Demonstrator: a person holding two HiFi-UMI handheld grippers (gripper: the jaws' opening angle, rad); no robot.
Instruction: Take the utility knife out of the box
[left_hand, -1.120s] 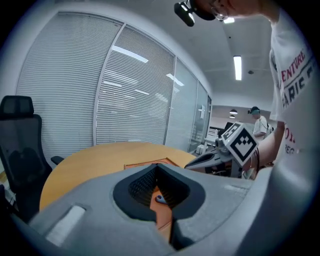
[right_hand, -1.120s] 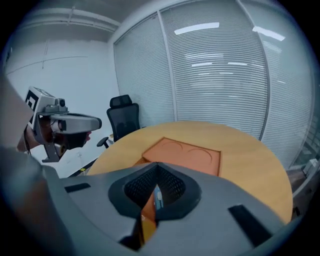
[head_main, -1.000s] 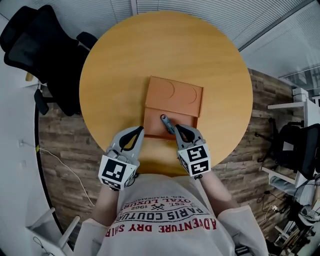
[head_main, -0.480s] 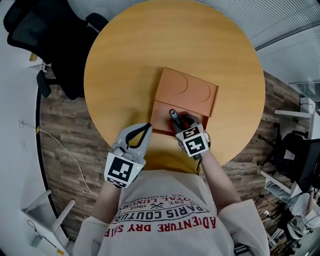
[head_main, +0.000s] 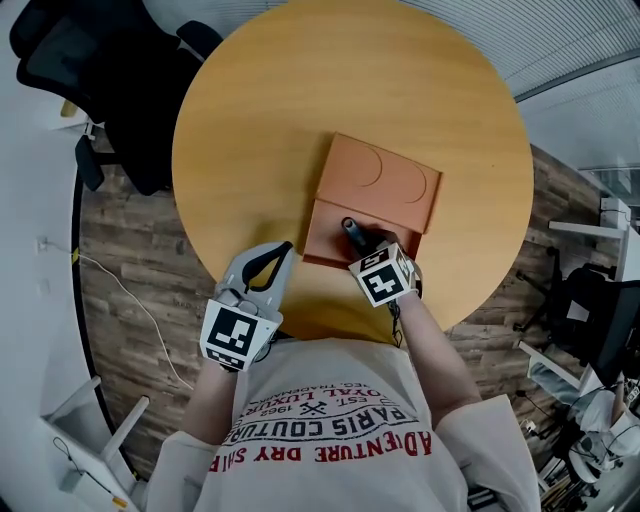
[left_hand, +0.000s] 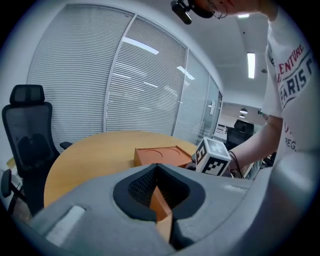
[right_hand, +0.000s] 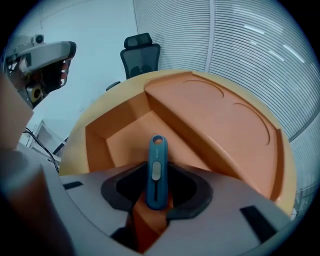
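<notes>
1. The right gripper's (right_hand: 156, 167) grey jaws with dark pads are closing, and a slim blue plastic utility knife (right_hand: 156, 176) stands lengthwise between them with gaps on both sides.
2. The knife's far end, with a round hole, reaches over the open compartment of an orange rectangular box (right_hand: 95, 145).
3. To the right, the box's raised orange top (right_hand: 215, 115) shows two round recesses.
4. The box sits on a light wooden round table (right_hand: 76, 142).
5. A black office chair (right_hand: 141, 55) stands at the far side, before white window blinds (right_hand: 240, 45).
</notes>
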